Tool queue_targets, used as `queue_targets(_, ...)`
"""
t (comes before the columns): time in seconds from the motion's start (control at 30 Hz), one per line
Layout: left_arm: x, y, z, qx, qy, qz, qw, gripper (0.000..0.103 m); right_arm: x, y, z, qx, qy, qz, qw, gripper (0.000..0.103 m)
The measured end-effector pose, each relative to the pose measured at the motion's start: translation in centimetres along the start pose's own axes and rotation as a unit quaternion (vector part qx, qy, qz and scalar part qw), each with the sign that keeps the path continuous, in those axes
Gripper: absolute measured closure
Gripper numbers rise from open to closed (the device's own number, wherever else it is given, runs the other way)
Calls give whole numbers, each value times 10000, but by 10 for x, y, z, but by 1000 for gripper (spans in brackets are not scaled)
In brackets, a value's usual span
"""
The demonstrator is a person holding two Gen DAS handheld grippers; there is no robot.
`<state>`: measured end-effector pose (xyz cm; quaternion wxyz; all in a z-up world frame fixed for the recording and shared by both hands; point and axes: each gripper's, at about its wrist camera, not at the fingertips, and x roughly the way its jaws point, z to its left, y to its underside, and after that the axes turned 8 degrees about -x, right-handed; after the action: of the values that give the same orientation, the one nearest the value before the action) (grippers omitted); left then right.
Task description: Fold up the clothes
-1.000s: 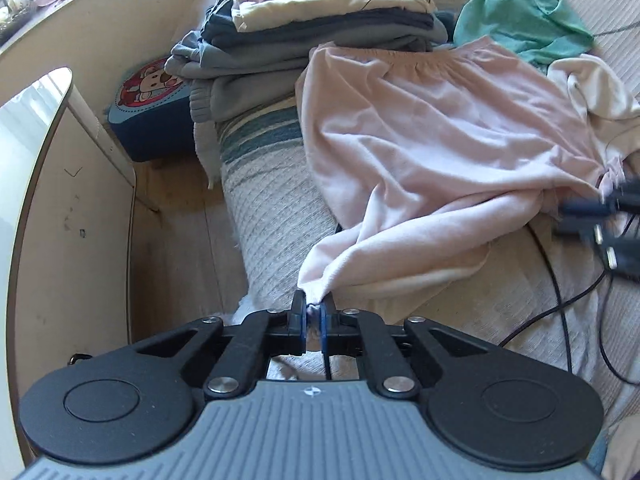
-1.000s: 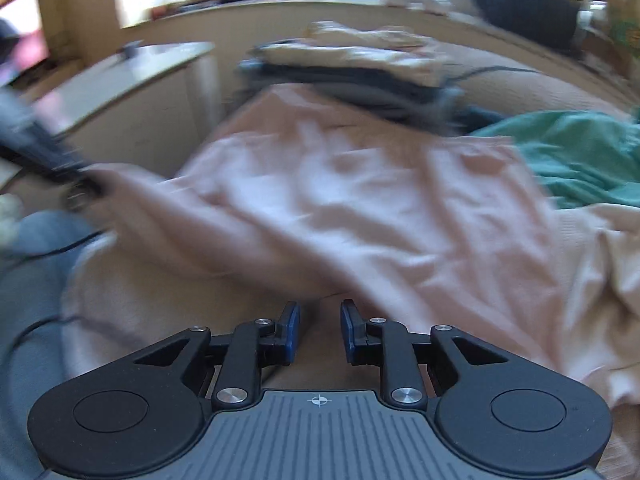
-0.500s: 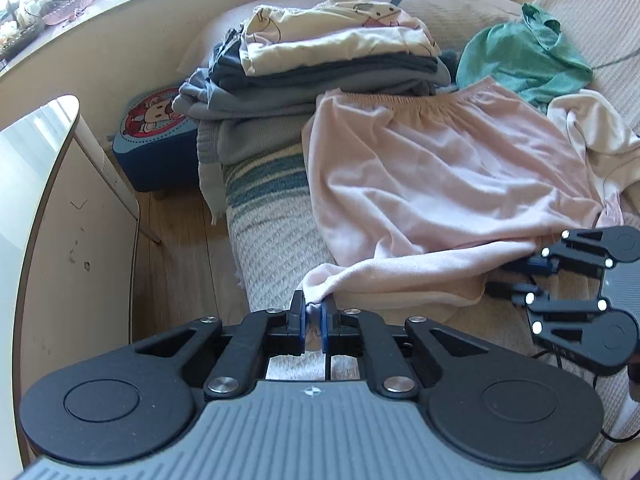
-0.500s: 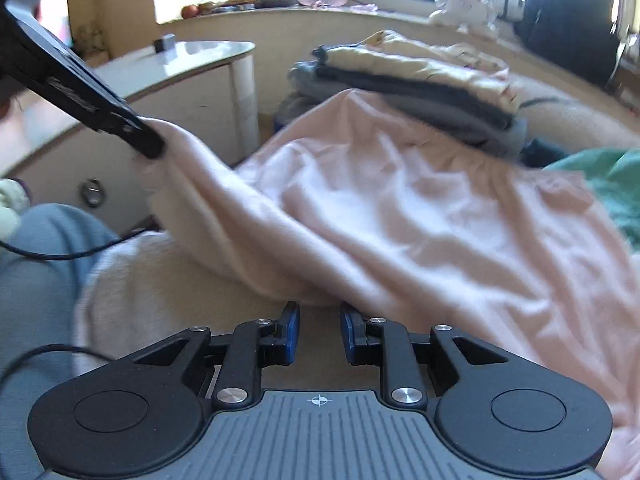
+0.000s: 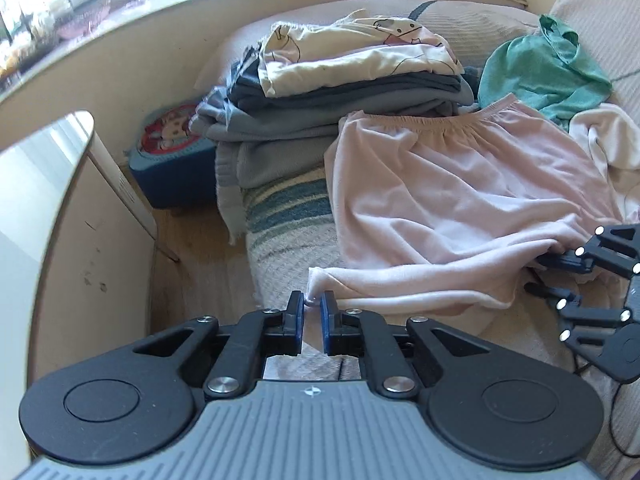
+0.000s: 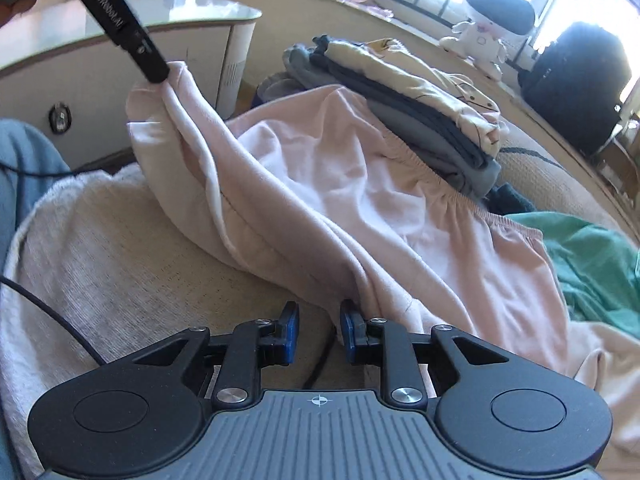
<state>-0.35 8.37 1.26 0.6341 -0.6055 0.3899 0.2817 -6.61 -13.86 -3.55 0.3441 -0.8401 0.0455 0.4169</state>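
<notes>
The left tongs [image 5: 313,303] pinch a corner of the pink garment [image 5: 452,200] near the bed's [image 5: 288,252] front edge. The right tongs [image 6: 319,320] stand narrowly apart, holding nothing, their right pad touching the garment's folded hem. Behind lies a stack of folded clothes [image 5: 340,92], beside it a green garment [image 5: 540,72]; a black cable [image 6: 48,320] crosses the bed.
</notes>
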Motion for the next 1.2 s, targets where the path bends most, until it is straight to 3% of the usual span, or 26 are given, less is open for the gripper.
queue_targets(0.17, 9, 4, -4, -82, 71, 89, 9999, 95, 13, -2, 6, -430, 142, 72, 9990, 74)
queue_targets(0.43, 13, 6, 0, -253, 84, 165, 9995, 91, 16, -20, 18, -934, 6, -108, 9956, 71)
queue_targets(0.57, 15, 6, 1, -292, 139, 199, 9993, 91, 31, -24, 15, -908, -32, -114, 9958, 71)
queue_targets(0.67, 14, 8, 2, -370, 156, 201, 9990, 91, 32, -26, 9, -673, -197, -39, 9975, 84)
queue_targets(0.7, 14, 9, 3, -403, 169, 200, 9988, 91, 31, -27, 11, -727, -179, 29, 9972, 99)
queue_targets(0.83, 7, 10, 5, -490, 251, 135, 9984, 91, 19, -29, 11, -616, -249, 4, 9978, 103)
queue_targets(0.93, -3, 9, 7, -511, 295, 71, 9982, 91, -5, -30, 2, -283, -546, -83, 9981, 103)
queue_targets(1.03, -14, 9, 6, -377, 171, -4, 9991, 91, -34, -29, -8, -43, -1137, -112, 9934, 103)
queue_targets(1.2, -33, 13, 11, -331, -38, -58, 9994, 91, -79, -22, -27, 788, -2209, 124, 9720, 103)
